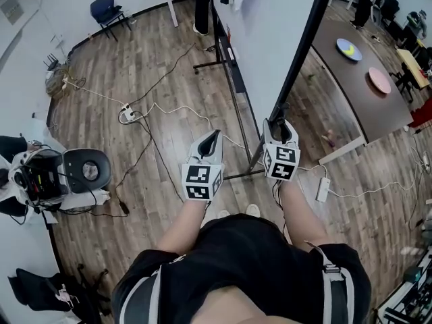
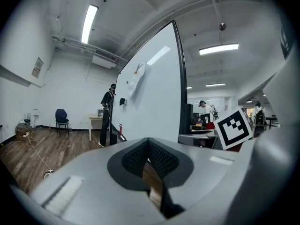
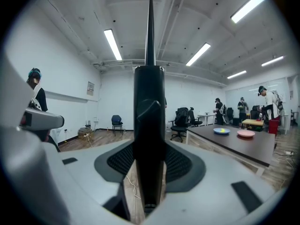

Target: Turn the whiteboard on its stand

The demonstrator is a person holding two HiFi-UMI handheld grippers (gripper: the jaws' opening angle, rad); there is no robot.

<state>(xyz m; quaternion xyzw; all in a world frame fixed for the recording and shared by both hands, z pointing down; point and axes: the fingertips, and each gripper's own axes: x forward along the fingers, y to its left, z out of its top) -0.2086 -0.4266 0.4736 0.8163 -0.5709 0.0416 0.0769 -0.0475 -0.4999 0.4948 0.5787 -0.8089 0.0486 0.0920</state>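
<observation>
The right gripper has its ribbed black fingers pinching the smooth black edge bar of the whiteboard. The board is a tall, glossy white panel rising straight ahead of those fingers on a black metal stand. The left gripper, just beside it, holds nothing. Its textured fingers are pressed together into a point, with the board's white face ahead. A wood-plank floor lies below both.
</observation>
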